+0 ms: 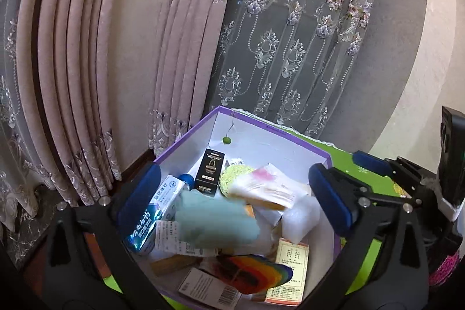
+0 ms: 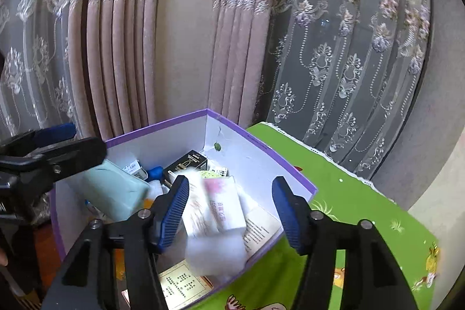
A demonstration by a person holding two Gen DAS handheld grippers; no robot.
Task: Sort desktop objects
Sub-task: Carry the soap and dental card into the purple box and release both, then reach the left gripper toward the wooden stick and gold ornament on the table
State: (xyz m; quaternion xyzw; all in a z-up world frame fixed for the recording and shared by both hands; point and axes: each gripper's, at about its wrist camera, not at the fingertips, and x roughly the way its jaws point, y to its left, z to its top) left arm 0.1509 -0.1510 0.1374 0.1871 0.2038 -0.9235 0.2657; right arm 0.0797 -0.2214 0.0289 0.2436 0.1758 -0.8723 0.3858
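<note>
Both our tongs hang over the purple box [image 1: 186, 135], which sits on the green table [image 2: 363, 211] and is already crowded with sorted things. Our left tongs [image 1: 232, 193] stand wide apart with nothing clamped between them. Just below and between their fingers lies a pale green pack [image 1: 215, 220]. It looks blurred, so we judge it is dropping or has only just landed on the pile. Our right tongs [image 2: 229, 211] are also apart and empty, poised above a white packet [image 2: 221, 205] with pink print and a soft white bag [image 2: 215, 254].

The step in hand seems to be the release into the box. To do it well, we let the pack fall clear of both left fingers before lifting. We raise the left tongs straight up, so the pads do not drag the bottle [image 1: 157, 205] by the left finger or the black carton [image 1: 209, 172] ahead of the tongs.

The pile is loose and uneven. Pushing down to tidy it would likely tip light things over the rim, so we leave it alone.

The two tongs are close together here, the left fingers showing just to the left of the right ones. We should draw them back one at a time. We cannot tell from these views what is left on the table to fetch.
</note>
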